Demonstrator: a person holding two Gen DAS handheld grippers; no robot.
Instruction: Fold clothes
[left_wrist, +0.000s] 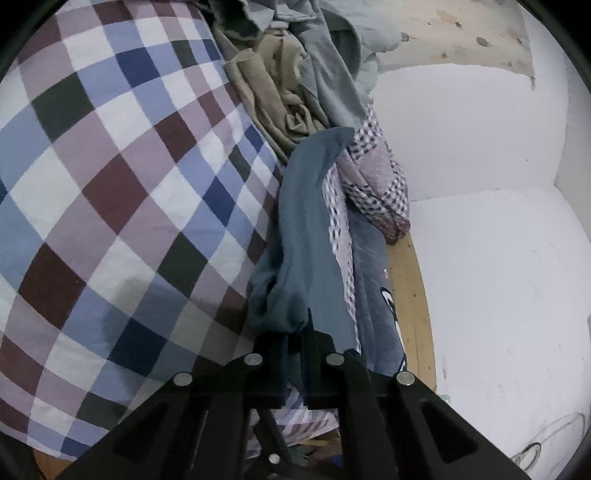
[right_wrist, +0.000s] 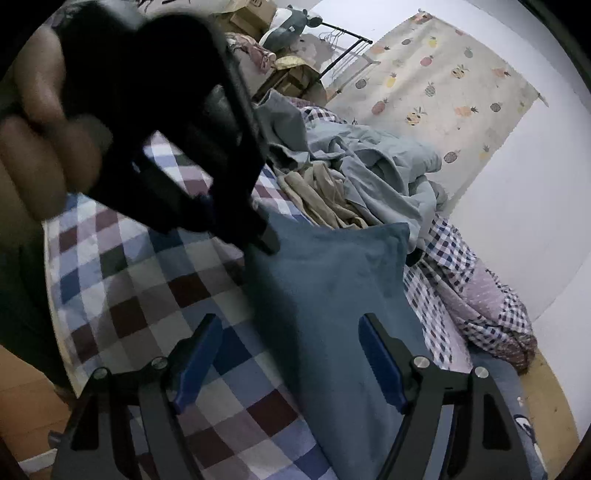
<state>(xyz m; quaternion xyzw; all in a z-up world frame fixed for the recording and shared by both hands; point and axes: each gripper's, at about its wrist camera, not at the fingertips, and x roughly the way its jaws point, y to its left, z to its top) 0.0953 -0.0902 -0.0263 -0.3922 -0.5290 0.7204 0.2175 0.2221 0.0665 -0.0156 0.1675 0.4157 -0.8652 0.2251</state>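
A teal garment lies spread on the checked bedsheet. In the right wrist view my left gripper comes in from the upper left, held by a hand, and pinches the garment's far left corner. In the left wrist view the left gripper is shut on a bunched fold of the teal garment, which stretches away from it. My right gripper stands open just over the garment's near part, its blue pads wide apart and gripping nothing.
A heap of grey-blue and beige clothes lies beyond the teal garment. A small-checked quilt is bunched along the bed's right side by the wooden edge. A white wall and a pineapple-print curtain close off the right.
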